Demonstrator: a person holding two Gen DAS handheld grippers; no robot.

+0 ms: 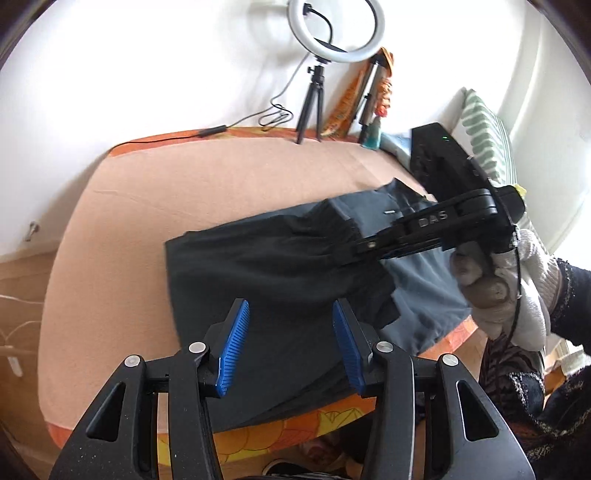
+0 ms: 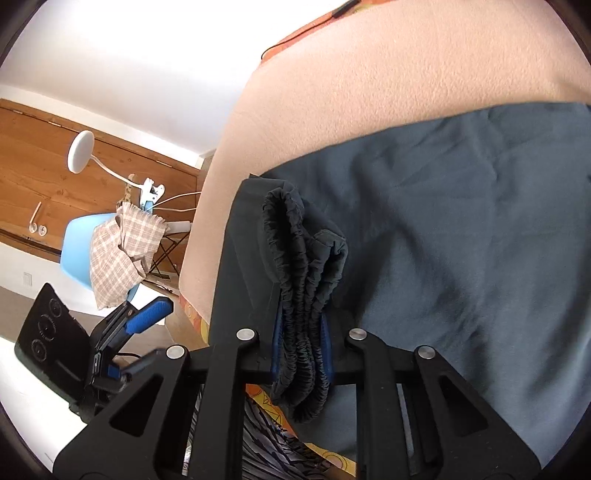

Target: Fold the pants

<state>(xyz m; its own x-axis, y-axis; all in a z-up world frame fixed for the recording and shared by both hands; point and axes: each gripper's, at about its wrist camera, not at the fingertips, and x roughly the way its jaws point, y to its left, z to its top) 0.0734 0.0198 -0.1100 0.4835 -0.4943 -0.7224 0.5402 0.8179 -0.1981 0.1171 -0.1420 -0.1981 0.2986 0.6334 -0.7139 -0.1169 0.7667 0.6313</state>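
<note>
Hidden, cropped and blurred parts of the bed scene

In the right wrist view the right gripper's (image 2: 301, 354) blue pads are almost wholly covered by the gathered waistband (image 2: 306, 295) pinched between them, and the dark pants (image 2: 461, 229) run off the frame at 3 o'clock. In the left wrist view the right gripper (image 1: 364, 254) hides where it meets the cloth, the gloved hand (image 1: 509, 284) is cropped toward 3 o'clock, the ring light (image 1: 336, 31) is cut at 12 o'clock, and the small label (image 1: 388, 212) on the pants is too small to read.
</note>
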